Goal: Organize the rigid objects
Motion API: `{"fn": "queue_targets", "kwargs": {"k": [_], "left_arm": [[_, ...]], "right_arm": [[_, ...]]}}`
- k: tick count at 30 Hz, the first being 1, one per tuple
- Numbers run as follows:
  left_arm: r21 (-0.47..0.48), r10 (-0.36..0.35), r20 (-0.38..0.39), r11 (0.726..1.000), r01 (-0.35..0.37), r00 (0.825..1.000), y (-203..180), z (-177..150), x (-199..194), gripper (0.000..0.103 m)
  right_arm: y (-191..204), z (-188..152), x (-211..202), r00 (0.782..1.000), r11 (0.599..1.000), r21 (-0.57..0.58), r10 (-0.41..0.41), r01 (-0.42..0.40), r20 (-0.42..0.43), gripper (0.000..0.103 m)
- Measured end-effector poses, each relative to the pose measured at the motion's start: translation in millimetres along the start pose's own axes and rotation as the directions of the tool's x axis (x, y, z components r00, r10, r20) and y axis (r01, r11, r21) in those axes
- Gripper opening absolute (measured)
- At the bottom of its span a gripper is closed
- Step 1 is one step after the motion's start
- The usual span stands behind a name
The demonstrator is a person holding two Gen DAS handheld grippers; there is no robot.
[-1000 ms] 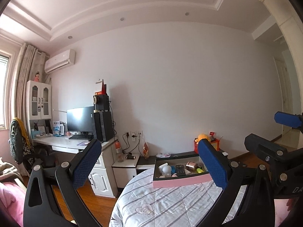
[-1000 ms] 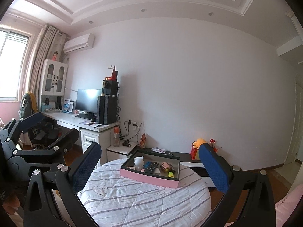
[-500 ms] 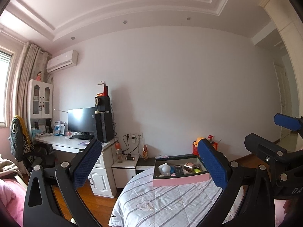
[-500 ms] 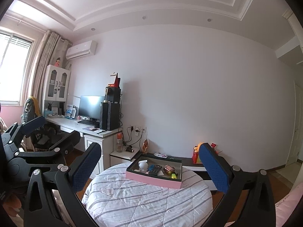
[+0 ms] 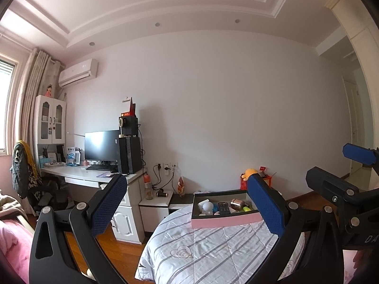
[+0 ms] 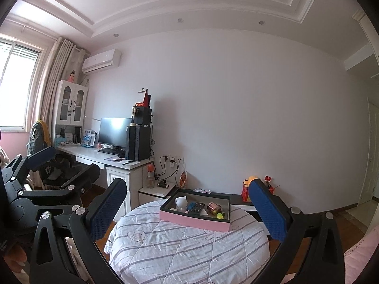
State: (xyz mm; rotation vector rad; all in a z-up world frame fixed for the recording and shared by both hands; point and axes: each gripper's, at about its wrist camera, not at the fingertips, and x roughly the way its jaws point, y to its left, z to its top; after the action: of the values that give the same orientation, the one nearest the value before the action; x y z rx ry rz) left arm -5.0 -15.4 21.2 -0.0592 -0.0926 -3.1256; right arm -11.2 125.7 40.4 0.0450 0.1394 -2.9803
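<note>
A pink box (image 5: 225, 222) with a dark inside sits at the far side of a round table under a striped white cloth (image 5: 213, 253). It holds a white round toy (image 5: 208, 206), a black remote (image 5: 223, 207), a copper-coloured cylinder (image 5: 237, 204) and a small yellow-green item (image 5: 247, 209). The right wrist view shows the same box (image 6: 194, 221) and remote (image 6: 196, 207). My left gripper (image 5: 187, 206) is open and empty, held well back from the box. My right gripper (image 6: 187, 209) is open and empty too, beside the left one (image 6: 42, 163).
A white desk (image 5: 78, 172) with a monitor (image 5: 102, 145) and black speakers (image 5: 129, 151) stands at the left. A low bedside unit (image 5: 156, 201) and a dark shelf with a yellow plush (image 5: 250, 172) line the wall. Wooden floor (image 5: 118, 248) surrounds the table.
Both cameras have tilted up and drawn back a little, so the table and box sit lower and smaller in view. Both grippers stay open.
</note>
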Motion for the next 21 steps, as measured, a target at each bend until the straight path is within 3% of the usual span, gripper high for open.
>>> {"fn": "queue_targets", "kwargs": {"k": [21], "left_arm": [[0.013, -0.016, 0.007, 1.0, 0.016, 1.0, -12, -4, 4, 0.103]], "right_arm": [[-2, 0, -6, 1.0, 1.0, -0.009, -0.027, 0.027, 0.009, 0.103]]}}
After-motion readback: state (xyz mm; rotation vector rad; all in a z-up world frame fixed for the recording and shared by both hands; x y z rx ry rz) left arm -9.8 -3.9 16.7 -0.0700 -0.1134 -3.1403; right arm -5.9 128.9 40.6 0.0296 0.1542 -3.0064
